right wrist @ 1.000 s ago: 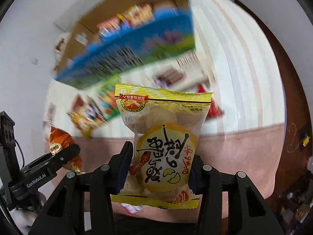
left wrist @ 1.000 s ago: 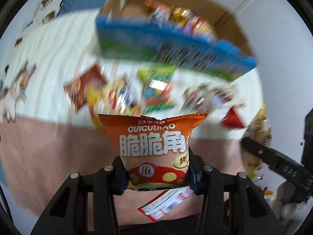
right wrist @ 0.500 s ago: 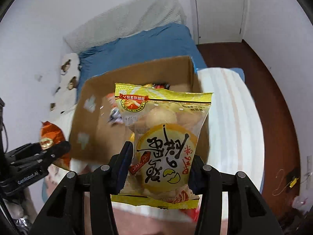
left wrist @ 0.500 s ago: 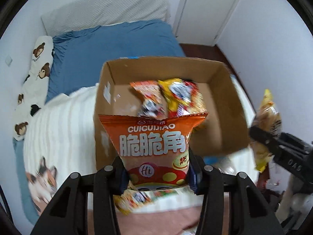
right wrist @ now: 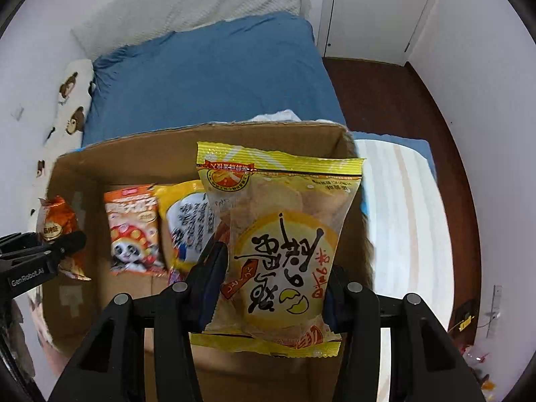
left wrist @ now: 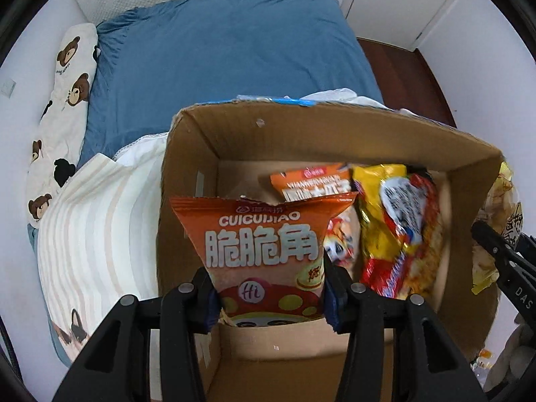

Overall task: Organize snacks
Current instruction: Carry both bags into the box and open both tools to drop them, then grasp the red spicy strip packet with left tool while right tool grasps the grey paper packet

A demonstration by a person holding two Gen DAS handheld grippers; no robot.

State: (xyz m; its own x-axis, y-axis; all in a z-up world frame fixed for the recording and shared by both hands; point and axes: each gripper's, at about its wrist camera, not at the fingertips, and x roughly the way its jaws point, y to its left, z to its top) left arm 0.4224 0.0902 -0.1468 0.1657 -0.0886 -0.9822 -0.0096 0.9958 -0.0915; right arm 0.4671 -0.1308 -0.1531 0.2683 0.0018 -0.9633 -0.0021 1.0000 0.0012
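Observation:
My left gripper (left wrist: pixel 268 296) is shut on an orange snack bag (left wrist: pixel 264 241) and holds it over the near left part of an open cardboard box (left wrist: pixel 335 134). My right gripper (right wrist: pixel 273 298) is shut on a yellow egg-cake bag (right wrist: pixel 284 234) over the box's right side (right wrist: pixel 134 144). Inside the box stand an orange-and-white panda snack bag (right wrist: pixel 132 227) and a yellow-red bag (left wrist: pixel 402 227). The right gripper and its bag show at the right edge of the left wrist view (left wrist: pixel 499 251); the left gripper shows at the left edge of the right wrist view (right wrist: pixel 43 254).
The box sits on a striped cream blanket (left wrist: pixel 97 221) on a bed with a blue sheet (left wrist: pixel 227 53) and a bear-print pillow (left wrist: pixel 67 77). A white wall and door (right wrist: pixel 375 10) stand behind. Dark wood floor (right wrist: pixel 385 100) lies to the right.
Both grippers have moved forward and down over the box with their bags; the box now fills the lower half of both views. Both grips are unchanged.

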